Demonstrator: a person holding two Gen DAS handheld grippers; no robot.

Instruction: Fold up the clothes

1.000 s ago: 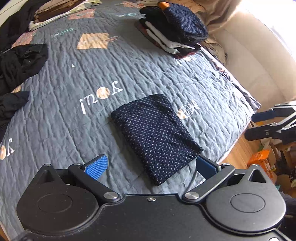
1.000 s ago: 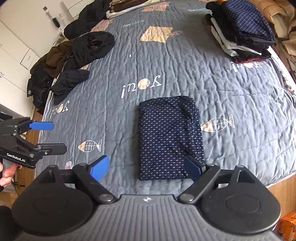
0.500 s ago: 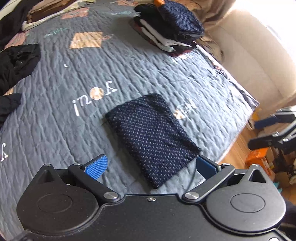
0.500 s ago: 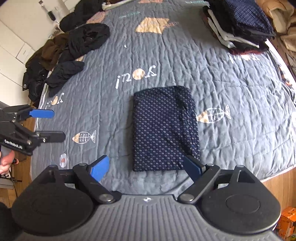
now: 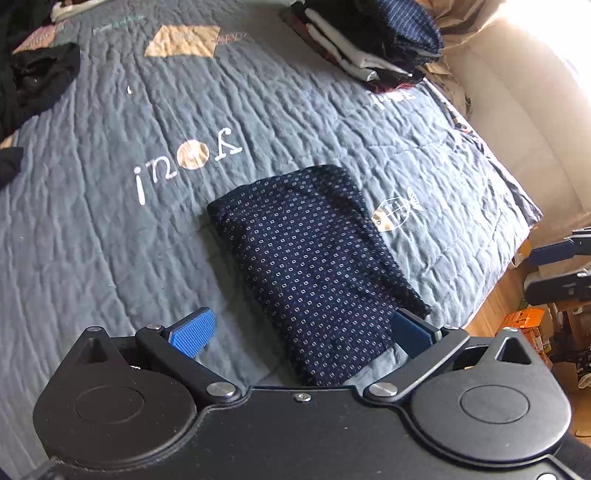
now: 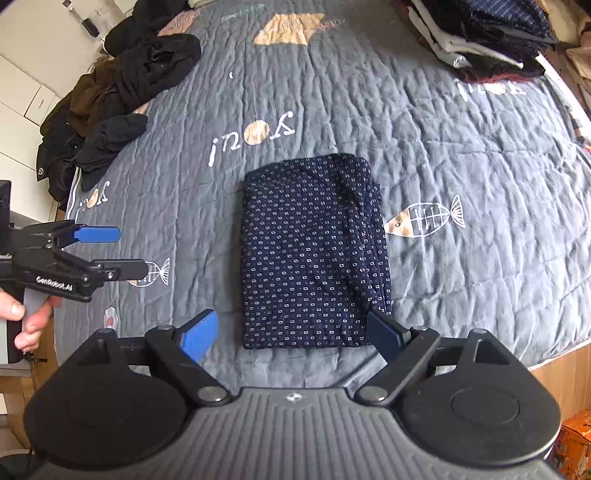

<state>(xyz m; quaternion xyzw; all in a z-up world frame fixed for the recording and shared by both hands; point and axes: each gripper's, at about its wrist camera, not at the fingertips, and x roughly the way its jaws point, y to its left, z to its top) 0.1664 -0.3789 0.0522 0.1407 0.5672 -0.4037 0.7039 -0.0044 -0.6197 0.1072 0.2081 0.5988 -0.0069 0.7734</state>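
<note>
A folded navy garment with small white dots (image 5: 314,266) (image 6: 314,254) lies flat on the grey quilt (image 5: 92,240) (image 6: 480,147) near the bed's front edge. My left gripper (image 5: 301,328) hangs open above its near end, blue pads wide apart and holding nothing. My right gripper (image 6: 291,332) is open too, its pads straddling the garment's near edge from above without touching it. The left gripper (image 6: 110,251) also shows at the left of the right wrist view, held by a hand (image 6: 26,314). The right gripper (image 5: 561,269) shows at the right edge of the left wrist view.
A stack of folded clothes (image 5: 373,40) (image 6: 487,33) sits at the far right of the bed. A heap of dark unfolded clothes (image 6: 118,99) (image 5: 33,81) lies at the far left. A beige sofa (image 5: 517,122) stands beyond the bed. Wooden floor and an orange box (image 5: 524,325) are at the right.
Both grippers have sunk toward the bed, so the dotted garment looms larger in both views. Both stay open, and the garment has not moved.
</note>
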